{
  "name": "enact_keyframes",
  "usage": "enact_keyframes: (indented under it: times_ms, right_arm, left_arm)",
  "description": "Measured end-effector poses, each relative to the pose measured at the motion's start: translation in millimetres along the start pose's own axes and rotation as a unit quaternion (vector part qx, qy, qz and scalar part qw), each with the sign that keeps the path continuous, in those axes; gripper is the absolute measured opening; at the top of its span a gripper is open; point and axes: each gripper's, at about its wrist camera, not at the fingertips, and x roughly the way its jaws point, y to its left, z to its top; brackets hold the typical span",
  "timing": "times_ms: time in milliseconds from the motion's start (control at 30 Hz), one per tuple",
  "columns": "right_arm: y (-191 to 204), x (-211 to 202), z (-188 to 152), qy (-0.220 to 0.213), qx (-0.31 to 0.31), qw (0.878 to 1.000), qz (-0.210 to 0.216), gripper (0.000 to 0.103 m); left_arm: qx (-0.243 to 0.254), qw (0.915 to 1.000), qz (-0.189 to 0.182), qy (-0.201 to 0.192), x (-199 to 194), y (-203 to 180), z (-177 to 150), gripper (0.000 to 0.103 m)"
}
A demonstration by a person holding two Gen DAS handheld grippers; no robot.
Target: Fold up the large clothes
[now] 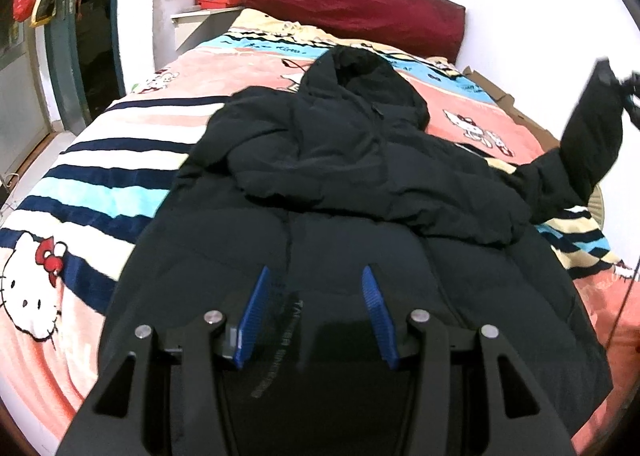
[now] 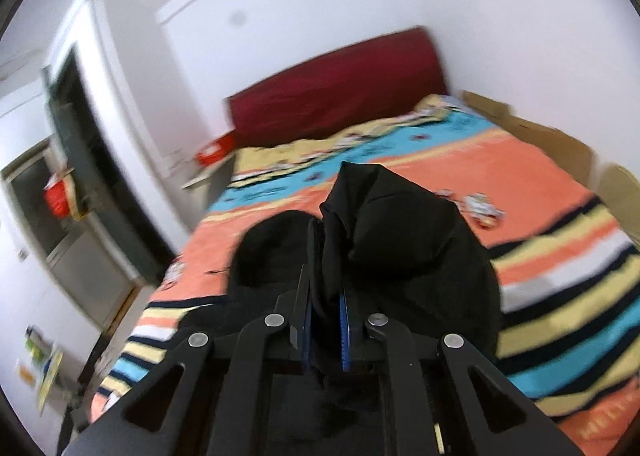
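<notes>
**Inspector:** Where did the coat (image 1: 344, 160) lie?

**Assistant:** Spread along the middle of the bed (image 1: 100, 184), hood toward the red headboard (image 1: 356, 4). One sleeve (image 1: 592, 128) was raised off the blanket at the right edge.

**Inspector:** The tongs?

**Assistant:** The left gripper (image 1: 318, 288) hovered over the lower body of the coat with its blue fingers (image 1: 256, 304) spread, holding nothing. The right gripper (image 2: 326, 288) was pinching the sleeve cloth.

**Inspector:** Handling?

**Assistant:** Judged padded, soft and bulky; likely to sag and spring back. Best taken by cuff, hem or shoulder seam.

**Inspector:** Limits?

**Assistant:** The hem was hidden behind the left gripper. The right view was blurred. Black cloth hid the seams.
</notes>
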Motion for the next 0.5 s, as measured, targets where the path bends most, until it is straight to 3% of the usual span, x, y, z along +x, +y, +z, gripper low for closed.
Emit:
enact_keyframes:
  times_ms: [233, 367, 500]
  right_arm:
    - [119.5, 46.8, -29.3, 0.047, -0.07, 0.993, 0.087, 0.011]
    - [174.7, 85.9, -70.2, 0.102, -0.101, 0.983, 0.117, 0.011]
    - [210.0, 124.0, -121.9, 0.155, -0.129, 0.972, 0.121, 0.011]
  left_arm:
    - [-0.02, 0.9996, 0.016, -0.015, -11.3, 26.5, 6.8, 0.047]
    - [-0.032, 0.9987, 0.029, -0.025, -19.1, 45.0, 9.7, 0.047]
    - [-0.046, 0.9976, 0.041, -0.031, -25.4, 62.3, 10.6, 0.047]
